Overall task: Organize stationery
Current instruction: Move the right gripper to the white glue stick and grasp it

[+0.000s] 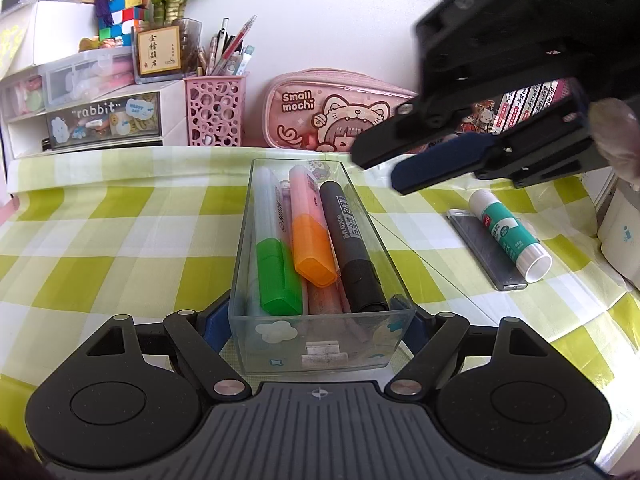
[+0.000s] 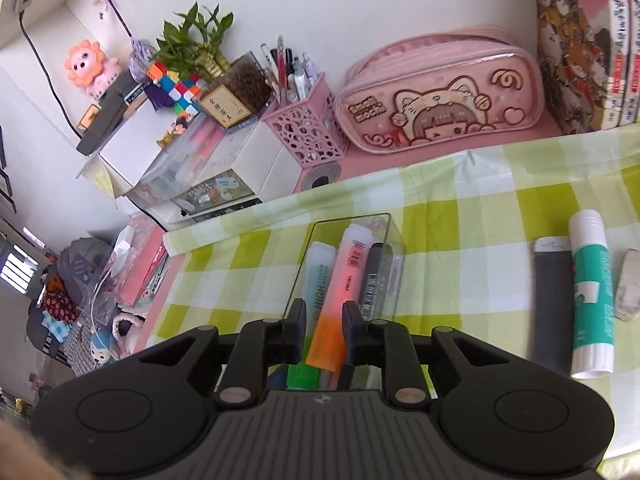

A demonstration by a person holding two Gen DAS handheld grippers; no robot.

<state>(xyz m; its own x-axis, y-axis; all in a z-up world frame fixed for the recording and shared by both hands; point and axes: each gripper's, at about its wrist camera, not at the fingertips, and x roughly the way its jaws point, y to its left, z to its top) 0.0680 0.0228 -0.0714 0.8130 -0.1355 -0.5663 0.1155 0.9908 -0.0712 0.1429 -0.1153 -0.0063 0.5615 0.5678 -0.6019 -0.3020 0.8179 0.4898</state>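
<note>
The bench (image 1: 100,232), under a green-and-white checked cloth, carried a clear plastic tray (image 1: 320,344) at its middle. The left gripper (image 1: 316,320) was clenched on the tray's near end, one pad against each side wall. Inside the tray lay a green-capped highlighter (image 1: 276,276), an orange-capped highlighter (image 1: 310,240) and a black marker (image 1: 352,244), all running lengthwise, parallel to the tray's long sides.

The right gripper (image 1: 376,170) hung in the air above the tray's far right corner, released and holding nothing; in its own view the orange-capped highlighter showed between its fingers, but lower down in the tray, untouched.

To the right of the tray, well apart from it, a glue stick (image 1: 508,234) rested partly on a flat grey case (image 1: 488,252), and beside them lay a small white eraser (image 2: 630,284). The glue stick's long axis ran roughly parallel to the tray. The right gripper was much the nearer to these loose pieces, so the next pick probably called for it to swing right and down.
</note>
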